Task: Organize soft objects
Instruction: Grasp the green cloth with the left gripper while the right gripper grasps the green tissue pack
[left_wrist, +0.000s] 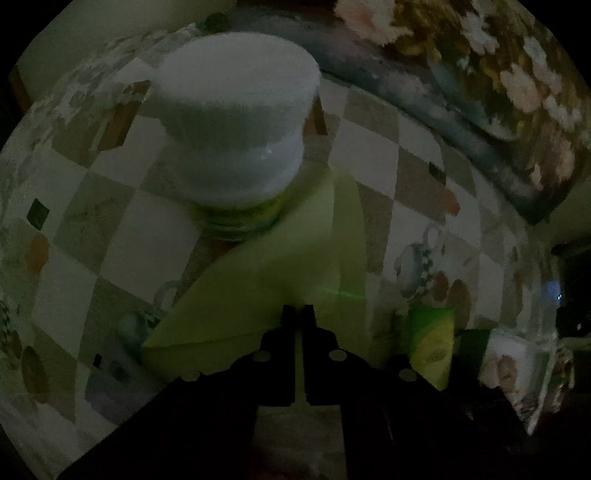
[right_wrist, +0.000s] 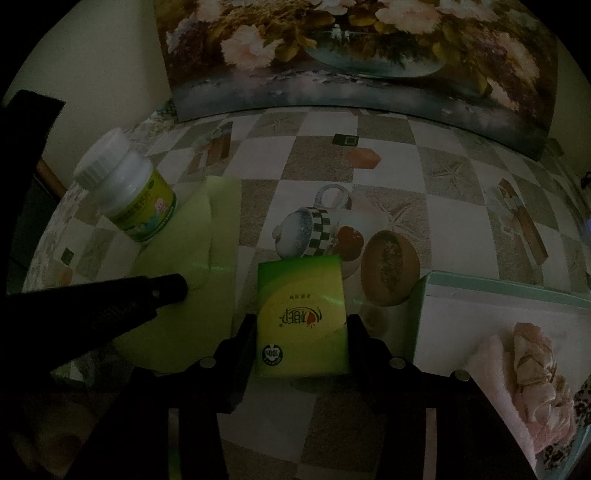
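Nearest in the right wrist view, the right tongs (right_wrist: 301, 332) stand partly apart with a green tissue pack (right_wrist: 303, 317) between them; the inner faces of both fingers lie against its sides, so they hold the pack, which rests on the bench (right_wrist: 369, 177). Just to the right is an open pale box (right_wrist: 480, 291) with pink and floral cloths (right_wrist: 532, 373) bunched inside.

To the left, the left tongs (right_wrist: 177, 288) reach in, their tips on a light green cloth (right_wrist: 207, 229) lying flat on the bench. In the left wrist view the left tongs (left_wrist: 299, 314) are closed to a narrow slit, tips together at the near edge of the light green cloth (left_wrist: 280, 258). The picture is too dark to tell whether a fold of cloth is pinched between them.

Beyond the tips, a white bottle (left_wrist: 236, 122) with a white cap and a green label stands on the far end of the cloth; the right wrist view shows the same bottle (right_wrist: 125, 188) on the cloth's far left corner.

The bench wears a checked cover printed with teapots, fruit and starfish. At its far edge a painting of flowers in a bowl (right_wrist: 354, 55) leans against the wall.
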